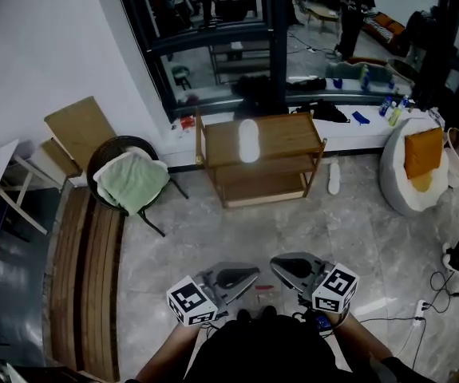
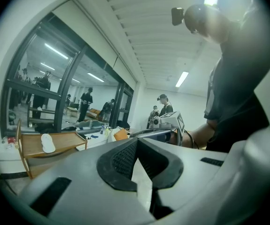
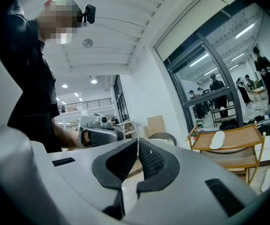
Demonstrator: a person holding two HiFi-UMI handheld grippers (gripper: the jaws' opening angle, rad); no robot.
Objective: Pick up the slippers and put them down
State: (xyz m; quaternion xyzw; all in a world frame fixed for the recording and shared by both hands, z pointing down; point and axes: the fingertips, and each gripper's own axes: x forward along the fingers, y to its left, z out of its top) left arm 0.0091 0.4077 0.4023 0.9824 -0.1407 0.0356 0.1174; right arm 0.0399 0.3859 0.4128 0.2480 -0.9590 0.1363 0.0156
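Tiled floor [image 1: 213, 238] lies open between the person and the target. The whole approach has yet to be walked, so the broadest risk is arriving off-line and having to over-reach. A slatted bench [image 1: 85, 286] runs along the left with a round chair [image 1: 131, 179] beyond it, and a white beanbag [image 1: 409, 178] sits at the right. None is on the direct line, but a wide swing could clip one. The two-tier wooden rack [image 1: 293, 134] stands ahead, well apart from both tools. It looks light, so a shove on its top board may shift it or slide off what lies there. Cables and a power strip [image 1: 421, 307] lie on the floor near the person's right side, a trip hazard if a step drifts that way. One white slipper [image 1: 247, 140] lies flat along the middle of the rack's top board. A second slipper [image 1: 334, 177] lies on the floor just beside the rack's right legs. Both look flat and soft. Jaws coming straight down would probably skid or only press the sole into the board, and an edge grip may fold and slip. The left gripper [image 2: 135, 146] and right gripper [image 3: 138, 146] are held low and near each other in front of the body, pads pressed together with nothing between them. The likeliest small failure is reaching a slipper with the jaws closed and nudging it off the rack, so they need opening first.
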